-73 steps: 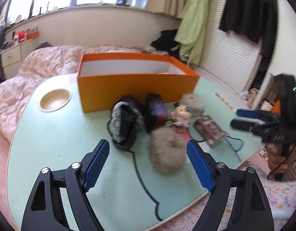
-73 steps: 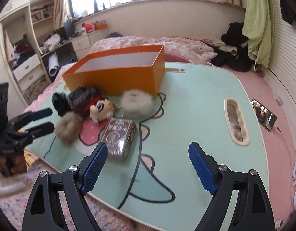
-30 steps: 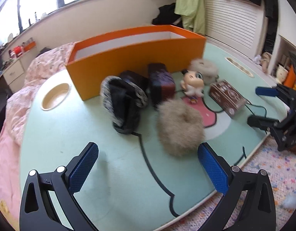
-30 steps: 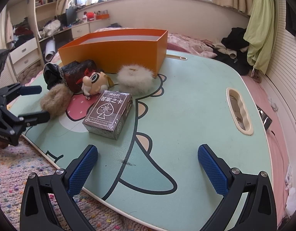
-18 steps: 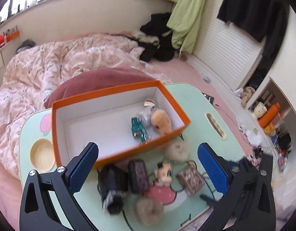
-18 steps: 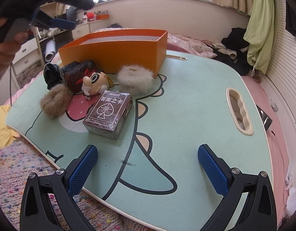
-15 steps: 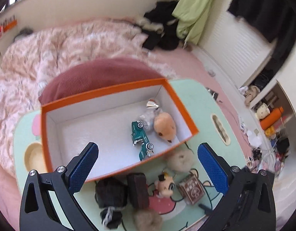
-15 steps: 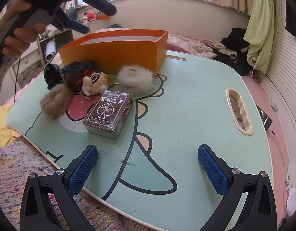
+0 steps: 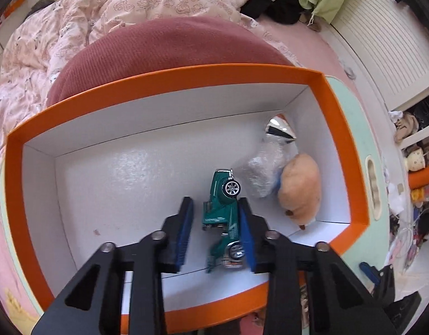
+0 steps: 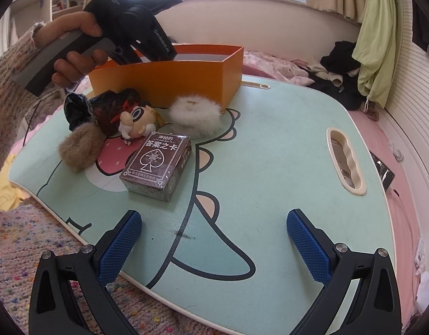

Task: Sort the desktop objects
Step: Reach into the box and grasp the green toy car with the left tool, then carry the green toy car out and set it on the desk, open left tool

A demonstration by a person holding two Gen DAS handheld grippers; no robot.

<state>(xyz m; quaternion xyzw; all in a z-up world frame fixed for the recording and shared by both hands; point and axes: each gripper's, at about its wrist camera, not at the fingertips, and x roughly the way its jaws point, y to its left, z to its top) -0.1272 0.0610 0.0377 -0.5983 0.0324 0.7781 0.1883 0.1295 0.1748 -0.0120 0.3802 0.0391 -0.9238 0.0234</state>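
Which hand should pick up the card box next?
Probably the right. The right gripper is open and faces the card box, just ahead on the table. The left gripper is shut, up over the orange box.

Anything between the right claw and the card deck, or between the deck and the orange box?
Nothing visible between the right claw and the deck, only bare table. Between the deck and the box lies the white pompom, close by its wall. The left claw is over the box.
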